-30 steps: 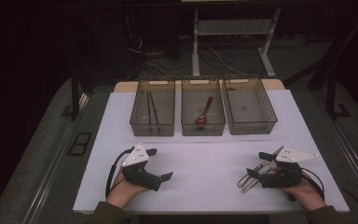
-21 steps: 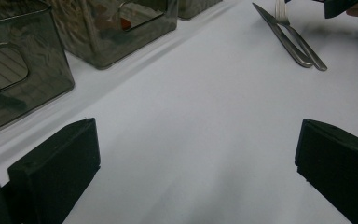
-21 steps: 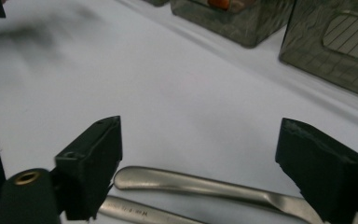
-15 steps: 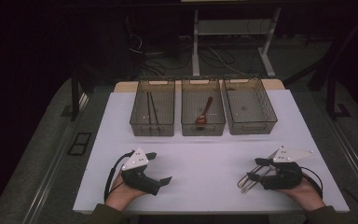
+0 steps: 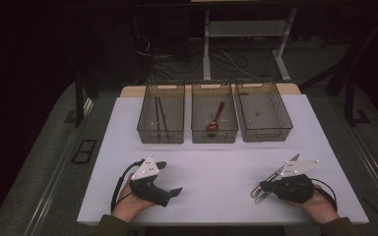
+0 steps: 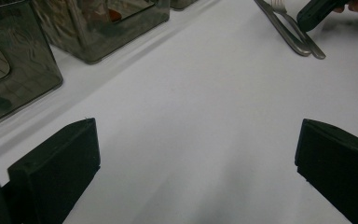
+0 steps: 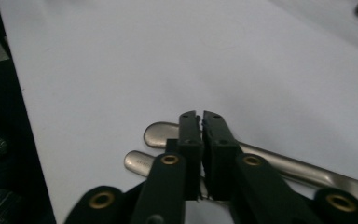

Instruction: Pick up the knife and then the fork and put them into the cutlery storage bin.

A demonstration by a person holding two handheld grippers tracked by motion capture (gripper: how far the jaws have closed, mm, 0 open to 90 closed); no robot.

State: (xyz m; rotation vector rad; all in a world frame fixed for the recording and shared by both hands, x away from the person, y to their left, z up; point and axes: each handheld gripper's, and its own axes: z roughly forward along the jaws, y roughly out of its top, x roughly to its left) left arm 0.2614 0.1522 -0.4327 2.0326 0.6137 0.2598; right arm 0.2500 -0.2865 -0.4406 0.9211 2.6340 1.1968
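The right gripper (image 7: pixel 200 116) has just closed, its jaws almost meeting low in the right gripper view with nothing seen between them. The two metal cutlery handles (image 7: pixel 270 158) lie just under the tips on the white table (image 7: pixel 121 60). They look stiff, light, smooth and slippery, best pinched across a flat handle. The left gripper (image 6: pixel 196 126) stands wide open and empty; no writing is legible.
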